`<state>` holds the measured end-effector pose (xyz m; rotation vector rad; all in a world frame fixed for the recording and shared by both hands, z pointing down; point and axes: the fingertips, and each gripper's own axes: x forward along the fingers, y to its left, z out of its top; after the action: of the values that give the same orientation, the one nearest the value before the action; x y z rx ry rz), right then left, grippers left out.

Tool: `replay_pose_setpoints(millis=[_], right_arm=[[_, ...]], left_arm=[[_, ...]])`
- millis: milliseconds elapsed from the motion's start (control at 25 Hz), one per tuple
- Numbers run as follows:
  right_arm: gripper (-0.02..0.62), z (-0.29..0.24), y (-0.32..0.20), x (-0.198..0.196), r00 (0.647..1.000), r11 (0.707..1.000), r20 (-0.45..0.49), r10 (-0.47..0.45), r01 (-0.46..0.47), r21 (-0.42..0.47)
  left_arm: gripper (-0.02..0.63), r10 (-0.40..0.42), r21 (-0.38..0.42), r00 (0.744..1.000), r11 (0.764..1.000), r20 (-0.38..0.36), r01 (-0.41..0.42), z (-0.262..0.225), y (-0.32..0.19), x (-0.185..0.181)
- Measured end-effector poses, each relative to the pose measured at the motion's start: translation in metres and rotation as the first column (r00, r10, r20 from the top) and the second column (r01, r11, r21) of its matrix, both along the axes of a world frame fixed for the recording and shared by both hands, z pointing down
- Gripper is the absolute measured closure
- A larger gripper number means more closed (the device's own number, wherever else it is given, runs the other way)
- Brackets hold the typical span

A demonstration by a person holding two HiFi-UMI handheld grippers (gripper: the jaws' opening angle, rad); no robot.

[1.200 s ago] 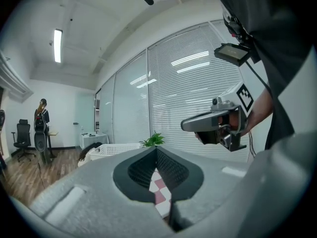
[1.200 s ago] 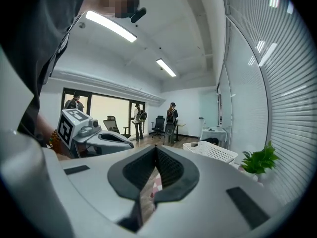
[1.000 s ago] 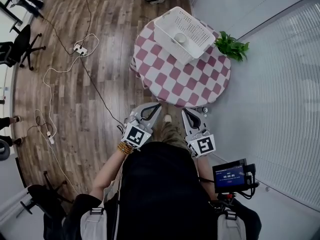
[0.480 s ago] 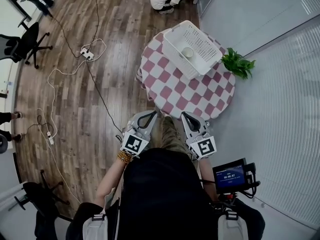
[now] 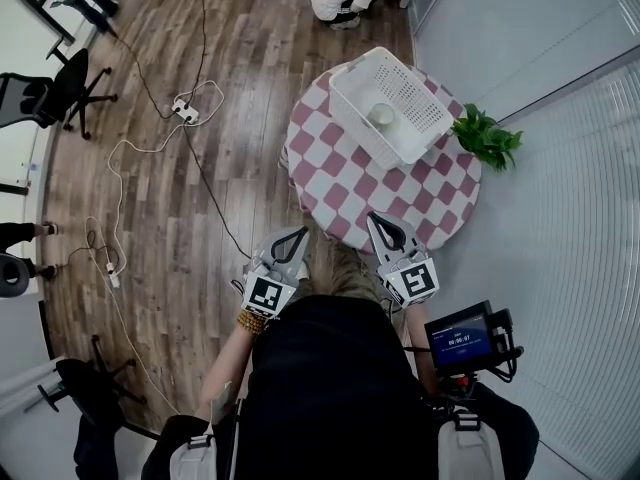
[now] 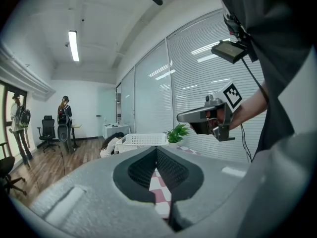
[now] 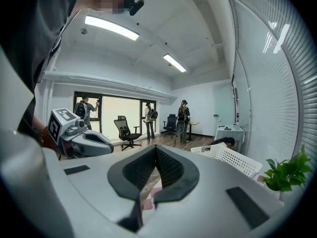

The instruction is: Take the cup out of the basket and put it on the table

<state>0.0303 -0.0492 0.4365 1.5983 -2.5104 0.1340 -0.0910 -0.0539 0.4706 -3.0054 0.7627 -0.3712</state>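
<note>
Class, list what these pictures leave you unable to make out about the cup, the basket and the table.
- Cup: in the head view it is too small to show a handle or contents. In both gripper views the wall of the basket hides it.
- Table: in the head view its legs are hidden under its own top.
- Small screen: in the head view the print is too small to read.

Dark wood floor (image 5: 150, 223) with a power strip (image 5: 187, 111), an office chair (image 5: 55, 88) at left, blinds (image 5: 590, 188) at right.

One cup (image 5: 380, 114), one basket (image 5: 416, 100)
</note>
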Motion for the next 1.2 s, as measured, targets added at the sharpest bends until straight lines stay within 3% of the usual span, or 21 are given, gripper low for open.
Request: replay_pose_setpoints(millis=[720, 1200], right_arm=[[0.588, 0.012, -0.081, 0.086, 1.000, 1.000, -0.007, -0.011, 0.011, -0.016], [0.588, 0.049, -0.132, 0.125, 0.992, 0.991, -0.082, -0.093, 0.083, -0.109]], left_arm=[[0.603, -0.014, -0.024, 0.999, 1.000, 0.044, 0.015, 0.008, -0.065, 0.070], [0.603, -0.071, -0.126, 0.994, 0.989, 0.080, 0.081, 0.028, -0.083, 0.090]])
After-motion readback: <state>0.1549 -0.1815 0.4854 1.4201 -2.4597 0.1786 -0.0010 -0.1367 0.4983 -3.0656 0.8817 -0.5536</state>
